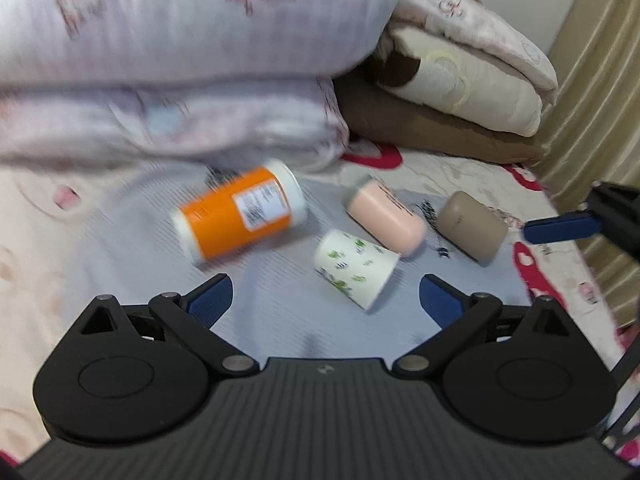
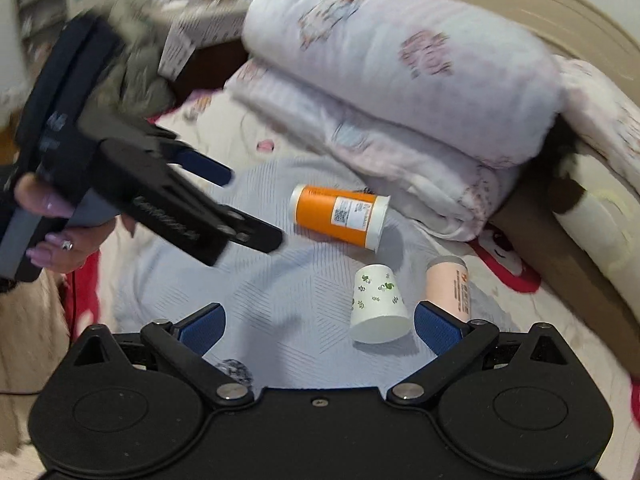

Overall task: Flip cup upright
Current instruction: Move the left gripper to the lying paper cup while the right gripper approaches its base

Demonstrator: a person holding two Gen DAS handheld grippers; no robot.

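Observation:
A white paper cup with green leaf prints (image 1: pixel 357 267) stands upside down, mouth down, on a pale grey cloth (image 1: pixel 280 304) on the bed; it also shows in the right wrist view (image 2: pixel 379 305). My left gripper (image 1: pixel 326 300) is open and empty, just short of the cup, which sits between the fingers' line, nearer the right finger. My right gripper (image 2: pixel 318 326) is open and empty, with the cup just ahead beside its right finger (image 2: pixel 438 326). The left gripper also shows in the right wrist view (image 2: pixel 208 200), held by a hand.
An orange can with white ends (image 1: pixel 240 216) lies on its side behind the cup. A pink cup (image 1: pixel 386 220) and a tan cup (image 1: pixel 472 228) lie to the right. Folded quilts (image 1: pixel 180 60) and pillows (image 1: pixel 460 92) are stacked behind. A curtain (image 1: pixel 600 100) hangs at right.

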